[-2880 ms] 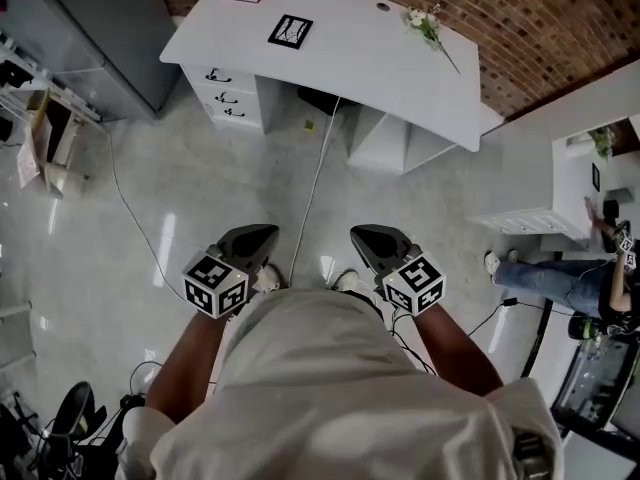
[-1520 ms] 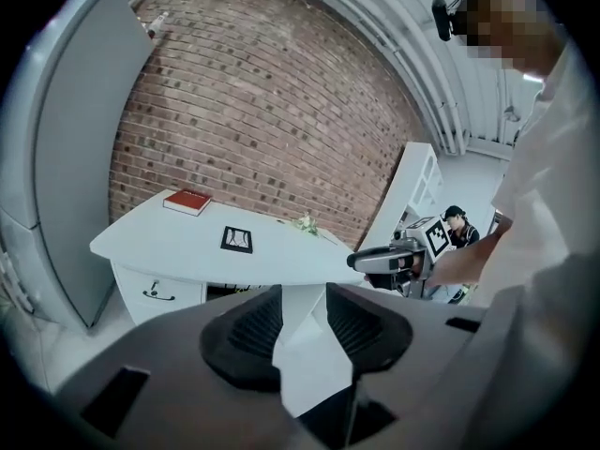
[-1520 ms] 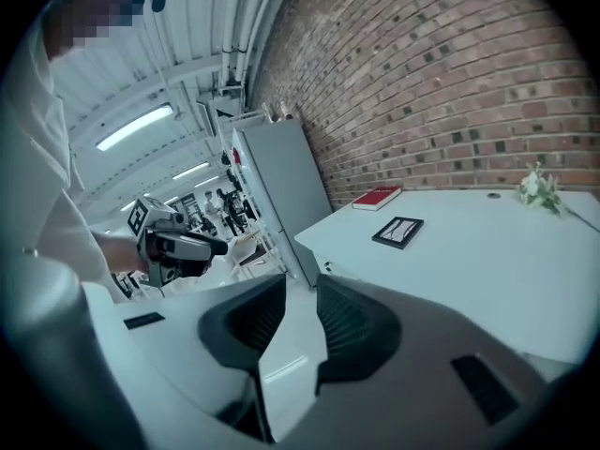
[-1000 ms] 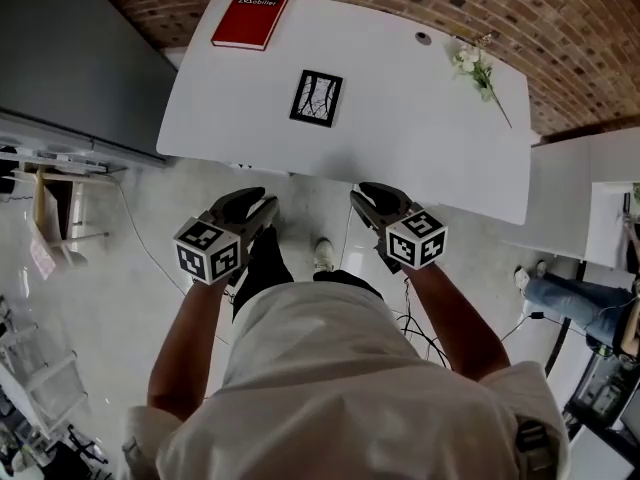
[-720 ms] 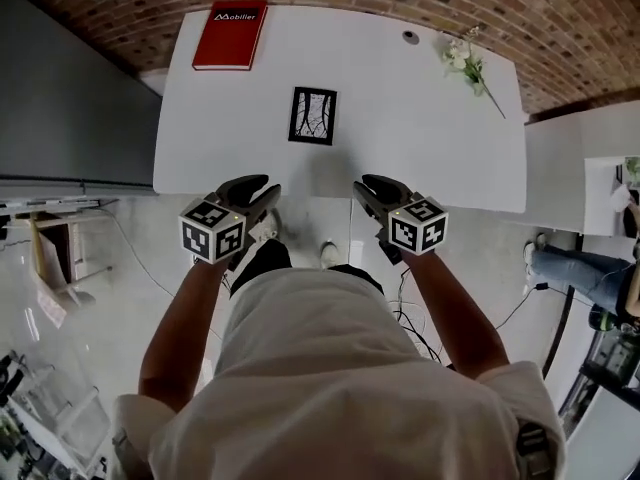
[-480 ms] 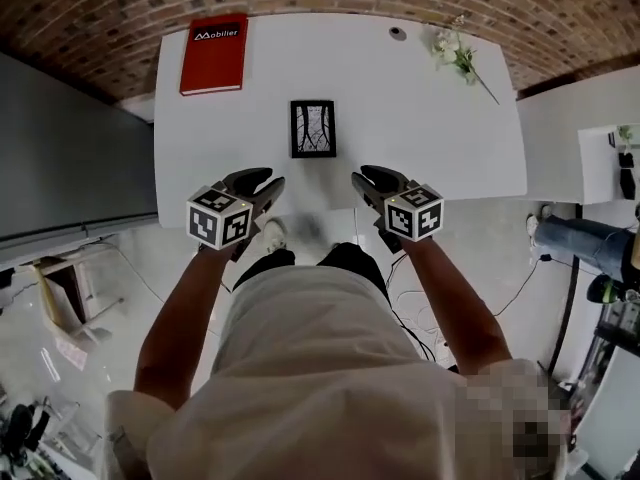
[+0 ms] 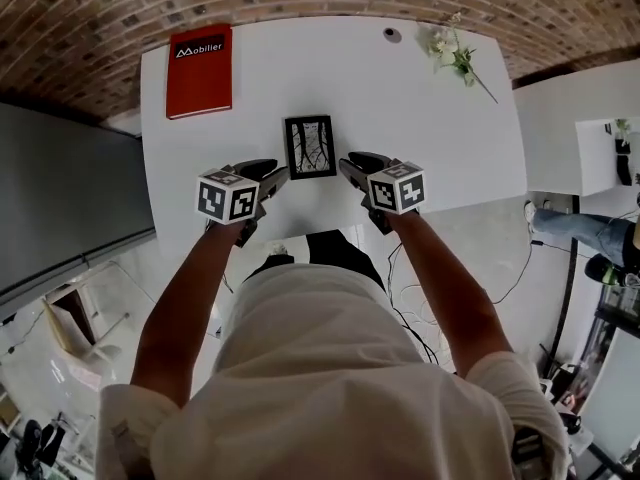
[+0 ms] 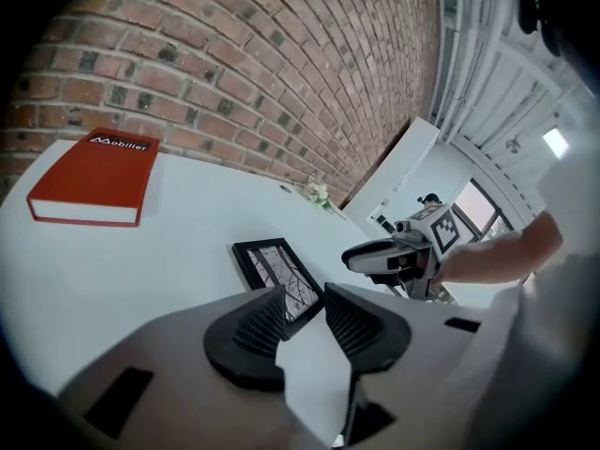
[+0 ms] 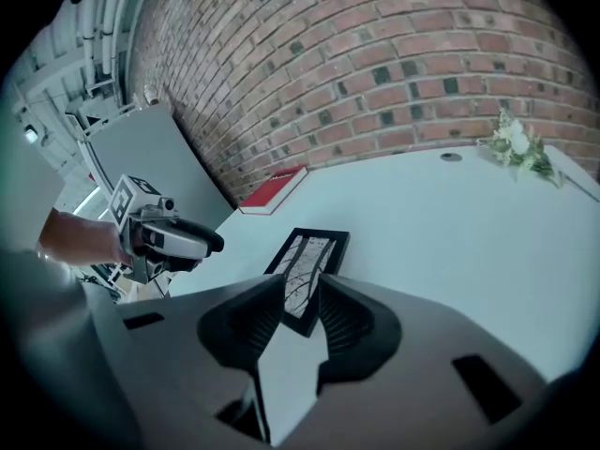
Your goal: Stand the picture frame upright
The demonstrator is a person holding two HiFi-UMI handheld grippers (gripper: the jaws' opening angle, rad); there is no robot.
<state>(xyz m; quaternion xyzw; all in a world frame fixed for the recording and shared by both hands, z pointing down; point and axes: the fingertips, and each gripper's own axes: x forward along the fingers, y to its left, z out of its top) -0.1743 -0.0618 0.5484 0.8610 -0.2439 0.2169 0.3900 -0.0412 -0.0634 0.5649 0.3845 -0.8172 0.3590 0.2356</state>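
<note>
Head view consulted: where is the picture frame (image 7: 310,146) found?

— Flat on the bench (image 7: 430,118), between the left gripper (image 7: 274,177) and the right gripper (image 7: 346,164), both spread and empty. One edge is best pinched and tipped up while the opposite edge is braced.

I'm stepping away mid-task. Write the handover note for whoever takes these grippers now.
Left tongs: open, empty, by the frame's near-left corner.
Right tongs: open, empty, by its near-right corner.
The frame lies flat, face up, mid-desk; book back left, flowers back right.
Done: tongs flank the frame; it looks untouched.
Left: grip the frame and stand it upright.
</note>
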